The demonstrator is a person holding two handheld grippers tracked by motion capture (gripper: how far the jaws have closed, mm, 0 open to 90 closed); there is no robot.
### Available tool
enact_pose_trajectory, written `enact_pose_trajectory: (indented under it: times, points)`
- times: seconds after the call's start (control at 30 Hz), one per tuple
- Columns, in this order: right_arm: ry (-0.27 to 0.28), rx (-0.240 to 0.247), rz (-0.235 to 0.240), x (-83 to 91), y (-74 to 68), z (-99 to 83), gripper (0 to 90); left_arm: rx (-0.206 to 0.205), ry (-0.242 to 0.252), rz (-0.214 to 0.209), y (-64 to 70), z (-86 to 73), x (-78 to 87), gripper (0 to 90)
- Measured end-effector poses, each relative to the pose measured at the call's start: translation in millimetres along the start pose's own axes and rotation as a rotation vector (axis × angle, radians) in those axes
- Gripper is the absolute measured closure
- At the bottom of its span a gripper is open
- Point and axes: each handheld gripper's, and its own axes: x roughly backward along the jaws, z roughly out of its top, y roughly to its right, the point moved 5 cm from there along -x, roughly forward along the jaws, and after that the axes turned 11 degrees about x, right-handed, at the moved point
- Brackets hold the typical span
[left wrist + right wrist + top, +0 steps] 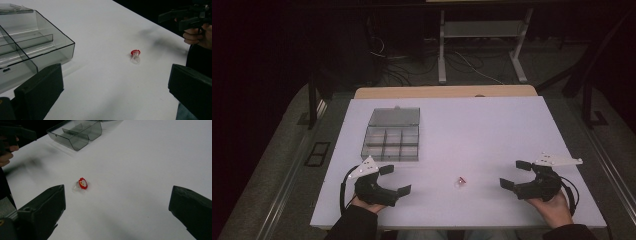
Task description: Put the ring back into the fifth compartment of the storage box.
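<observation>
A small clear plastic ring with a red flower-shaped top [460,181] lies on the white table near the front edge, between both grippers. It is also in the left gripper view [135,56] and the right gripper view [80,184]. My left gripper [395,179] is held at the front left, open, nothing between its jaws. At the front right my right gripper [515,173] is open too and holds nothing. Both point inward toward the ring, each well apart from it.
A smoky clear compartment box [391,142] with its lid open backward sits on the white table [492,130] behind the left gripper; its compartments look empty. Beyond the table are a wooden edge and desk legs on a dark floor.
</observation>
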Motion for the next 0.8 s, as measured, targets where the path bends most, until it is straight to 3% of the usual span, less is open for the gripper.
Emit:
enact_pose_trajectory:
  times: [0.8]
  points:
    - [-0.022,0.003,0.011,-0.1,-1.0,-1.8,0.3,-0.007,-0.001,-0.004,1.8,1.2,0.3,0.0]
